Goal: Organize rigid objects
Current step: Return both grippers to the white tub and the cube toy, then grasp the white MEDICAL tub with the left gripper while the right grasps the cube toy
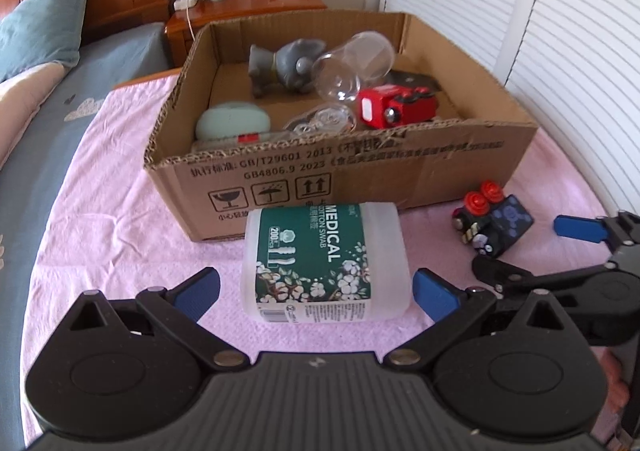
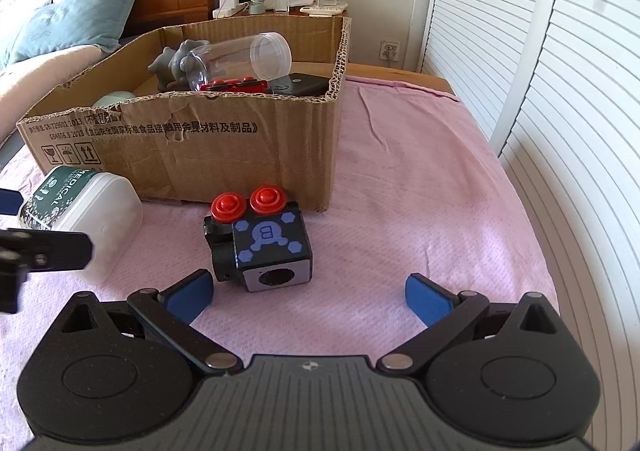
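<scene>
A white cotton swab box (image 1: 326, 263) with a green label lies on the pink cloth in front of the cardboard box (image 1: 360, 179). My left gripper (image 1: 318, 291) is open, its blue pads on either side of the swab box's near end. A black toy block (image 2: 266, 241) with two red buttons lies on the cloth by the carton's corner; it also shows in the left wrist view (image 1: 490, 217). My right gripper (image 2: 308, 293) is open and empty, just short of the toy block. The swab box (image 2: 86, 213) shows at the left of the right wrist view.
The cardboard box (image 2: 240, 139) holds a grey figurine (image 1: 286, 65), a clear jar (image 1: 354, 65), a red toy (image 1: 396, 107), a mint case (image 1: 232, 123) and a black device (image 2: 300, 85). A louvred door (image 2: 560, 111) stands on the right. A nightstand (image 1: 244, 11) stands behind the carton.
</scene>
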